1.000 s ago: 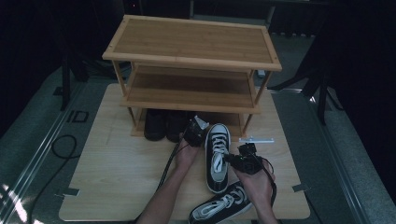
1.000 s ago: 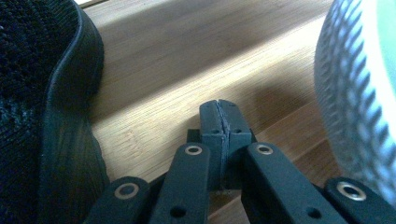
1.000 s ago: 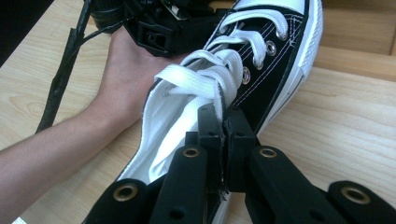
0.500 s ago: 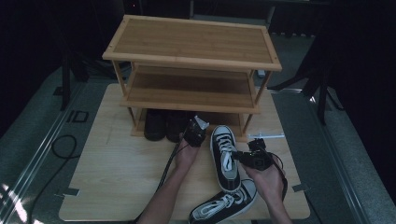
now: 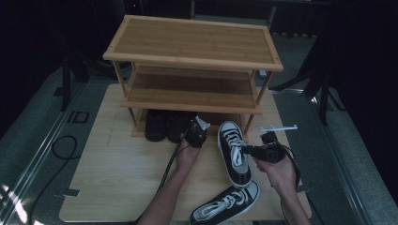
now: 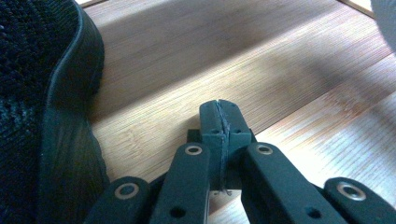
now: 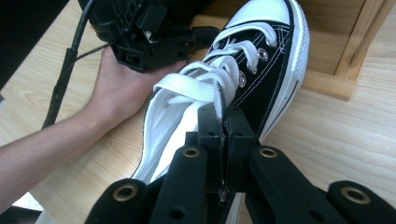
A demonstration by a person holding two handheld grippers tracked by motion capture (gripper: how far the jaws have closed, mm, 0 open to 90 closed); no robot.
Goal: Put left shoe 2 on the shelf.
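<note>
We hold the light, floppy sneaker [image 5: 233, 152] by its side wall in our right gripper [image 7: 223, 122], jaws clamped, near the shoe rack [image 5: 192, 61]; left gripper [image 6: 219, 122] rests closed, empty, on the desk [image 5: 117, 173].

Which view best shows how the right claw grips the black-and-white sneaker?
The right gripper view: the right claw is shut on the sneaker at its side wall beside the laces. The high view shows the whole sneaker but the grip small. The left gripper view shows another dark shoe.
</note>
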